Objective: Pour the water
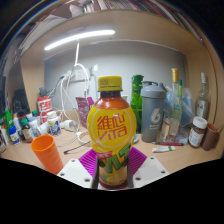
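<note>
We have the bottle (112,130) between our fingers: a yellow-capped drink bottle with a red and yellow label, upright, its lower half flanked by the magenta pads (89,162) on both sides. The pads appear to press against it, so we judge the gripper (112,172) clamped on the bottle, which looks lifted or just at the wooden desk (60,168); its base is hidden by the fingers, so we cannot say which.

The orange cup (46,153) stands on the desk to one side of the bottle, near but apart from it, and seems the likely vessel to pour into.

The first risk we see is the cap: it still sits on the bottle, and if it is screwed tight nothing flows when we tilt. If it is loose, it may drop off and the liquid may rush out.

The second is the grip. We hold low on a smooth, rounded, fairly full bottle; as we tip it, the weight above the pads could twist it in our fingers or let it slide.

Third, the cup is light and open-mouthed. A nudge from the bottle or a finger could topple it, and a stream started too far off lands on the desk.

Behind, a grey shaker bottle (152,110), glass bottles (178,100) and white cables (68,95) crowd the desk, so a wide swing could strike them.
</note>
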`<state>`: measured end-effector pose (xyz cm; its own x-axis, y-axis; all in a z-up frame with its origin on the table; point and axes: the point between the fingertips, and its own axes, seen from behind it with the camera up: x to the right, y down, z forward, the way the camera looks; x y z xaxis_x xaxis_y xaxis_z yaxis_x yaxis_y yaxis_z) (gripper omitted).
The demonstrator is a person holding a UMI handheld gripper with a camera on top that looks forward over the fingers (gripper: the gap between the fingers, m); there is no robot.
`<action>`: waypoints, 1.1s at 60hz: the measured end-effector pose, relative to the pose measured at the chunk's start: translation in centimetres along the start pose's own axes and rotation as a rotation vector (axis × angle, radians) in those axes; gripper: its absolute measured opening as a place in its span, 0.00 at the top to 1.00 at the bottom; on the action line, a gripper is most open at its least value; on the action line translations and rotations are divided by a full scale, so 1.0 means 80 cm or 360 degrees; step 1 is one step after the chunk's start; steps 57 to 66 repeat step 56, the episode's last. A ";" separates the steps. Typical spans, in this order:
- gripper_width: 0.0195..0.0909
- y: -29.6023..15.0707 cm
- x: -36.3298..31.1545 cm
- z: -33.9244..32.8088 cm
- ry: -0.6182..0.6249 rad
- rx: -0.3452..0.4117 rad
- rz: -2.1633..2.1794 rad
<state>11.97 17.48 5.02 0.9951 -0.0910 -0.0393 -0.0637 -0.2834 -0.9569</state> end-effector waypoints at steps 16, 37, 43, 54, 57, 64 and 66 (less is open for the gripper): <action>0.09 0.029 0.002 -0.035 0.0017 -0.0241 0.0114; 0.10 0.027 -0.049 -0.241 0.0003 -0.0320 0.0078; 0.11 0.014 -0.070 -0.317 -0.0001 -0.0298 0.0086; 0.10 -0.012 -0.106 -0.457 0.0016 -0.0257 0.0061; 0.10 -0.019 -0.107 -0.475 0.0015 -0.0237 0.0048; 0.10 -0.019 -0.107 -0.475 0.0015 -0.0237 0.0048; 0.10 -0.019 -0.107 -0.475 0.0015 -0.0237 0.0048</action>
